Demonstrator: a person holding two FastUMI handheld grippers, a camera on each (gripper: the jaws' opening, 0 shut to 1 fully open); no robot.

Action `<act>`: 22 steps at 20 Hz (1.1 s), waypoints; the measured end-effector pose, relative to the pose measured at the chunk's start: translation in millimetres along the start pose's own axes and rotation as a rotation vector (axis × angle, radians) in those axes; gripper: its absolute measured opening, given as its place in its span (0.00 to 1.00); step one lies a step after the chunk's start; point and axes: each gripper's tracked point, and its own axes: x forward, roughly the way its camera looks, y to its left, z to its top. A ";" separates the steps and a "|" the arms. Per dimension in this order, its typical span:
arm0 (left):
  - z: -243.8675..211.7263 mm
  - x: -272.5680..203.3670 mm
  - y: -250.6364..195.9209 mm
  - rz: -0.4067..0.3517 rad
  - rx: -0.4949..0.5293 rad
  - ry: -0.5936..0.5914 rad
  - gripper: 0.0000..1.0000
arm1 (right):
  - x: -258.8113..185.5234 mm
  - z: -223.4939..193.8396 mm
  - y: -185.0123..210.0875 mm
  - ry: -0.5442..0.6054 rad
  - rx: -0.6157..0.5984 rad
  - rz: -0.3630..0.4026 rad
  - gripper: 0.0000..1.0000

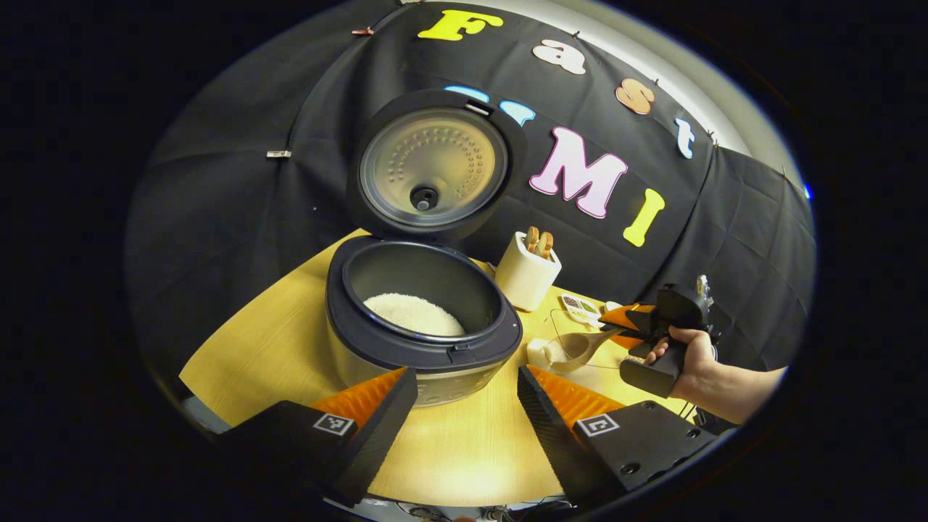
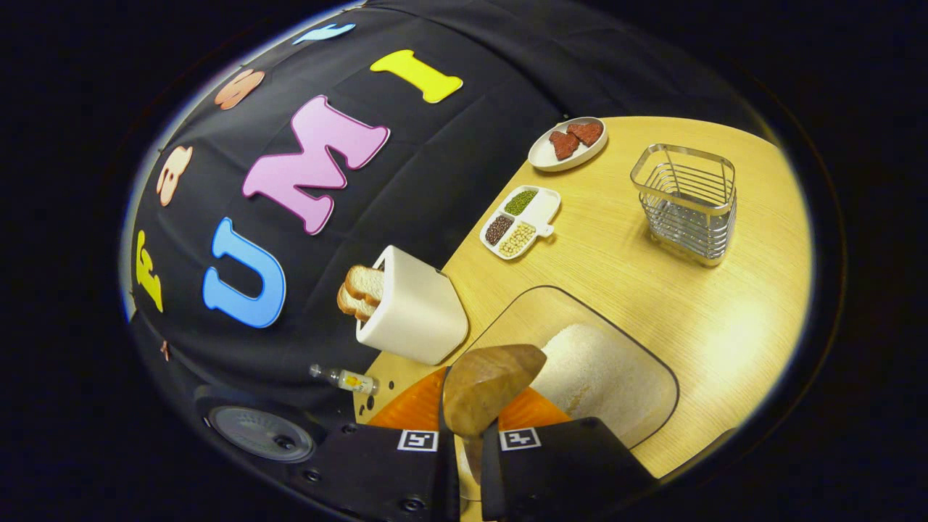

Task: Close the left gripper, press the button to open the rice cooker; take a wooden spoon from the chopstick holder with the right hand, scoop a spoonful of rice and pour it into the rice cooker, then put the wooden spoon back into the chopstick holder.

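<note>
The rice cooker point(image 1: 424, 341) stands with its lid point(image 1: 433, 167) raised, and white rice point(image 1: 413, 313) lies in the pot. My left gripper point(image 1: 465, 377) is open just in front of it, holding nothing. To the right, a hand holds my right gripper point(image 1: 616, 326), shut on the wooden spoon point(image 1: 576, 348). In the right gripper view the spoon's bowl point(image 2: 489, 384) juts out from my right gripper point(image 2: 470, 417) over a clear tray of rice point(image 2: 609, 377). I cannot tell whether the spoon carries rice. The wire chopstick holder point(image 2: 685, 203) stands farther back on the table.
A white toaster point(image 2: 413, 312) with bread slices stands between the cooker and the rice tray. Behind it lie a divided dish of grains point(image 2: 518, 221) and a small plate with red pieces point(image 2: 569, 141). A small bottle point(image 2: 348, 379) lies by the wall.
</note>
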 end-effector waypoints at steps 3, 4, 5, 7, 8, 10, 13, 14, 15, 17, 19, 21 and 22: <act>10.2 -4.5 -0.6 0.004 0.015 -0.023 0.96 | -15.6 25.7 -1.1 -0.033 0.079 -0.002 0.16; 11.5 -6.2 -0.4 0.005 0.011 -0.029 0.96 | -19.7 32.9 -0.5 -0.035 0.110 0.000 0.16; 14.5 -8.7 0.0 0.006 0.007 -0.036 0.96 | -24.7 41.1 0.5 -0.042 0.134 0.006 0.16; 17.6 -13.9 2.5 0.014 0.006 -0.046 0.96 | -34.7 56.7 2.9 -0.064 0.167 0.012 0.16; 16.5 -16.5 4.0 0.019 0.009 -0.047 0.96 | -38.7 62.0 4.9 -0.066 0.187 0.016 0.16; 17.5 -24.6 7.2 0.022 0.021 -0.056 0.96 | -45.0 63.6 13.8 -0.041 0.233 0.034 0.16; 18.4 -37.0 14.4 0.046 0.033 -0.068 0.96 | -53.0 60.1 37.3 -0.005 0.289 0.082 0.16; 19.0 -40.8 16.6 0.051 0.030 -0.076 0.96 | -53.8 54.6 48.0 0.018 0.295 0.099 0.16; 20.1 -45.2 17.8 0.050 0.028 -0.086 0.96 | -54.7 44.9 60.5 0.048 0.291 0.119 0.16; 20.2 -49.5 17.3 0.050 0.041 -0.095 0.96 | -58.0 23.8 86.0 0.113 0.273 0.157 0.16; 22.9 -54.6 22.7 0.064 0.059 -0.107 0.96 | -60.5 5.2 113.5 0.159 0.263 0.196 0.16; 25.3 -61.3 29.3 0.080 0.061 -0.121 0.96 | -61.8 -16.3 139.6 0.203 0.254 0.231 0.16; 24.3 -62.7 31.8 0.086 0.053 -0.128 0.96 | -60.7 -28.0 150.4 0.225 0.247 0.242 0.16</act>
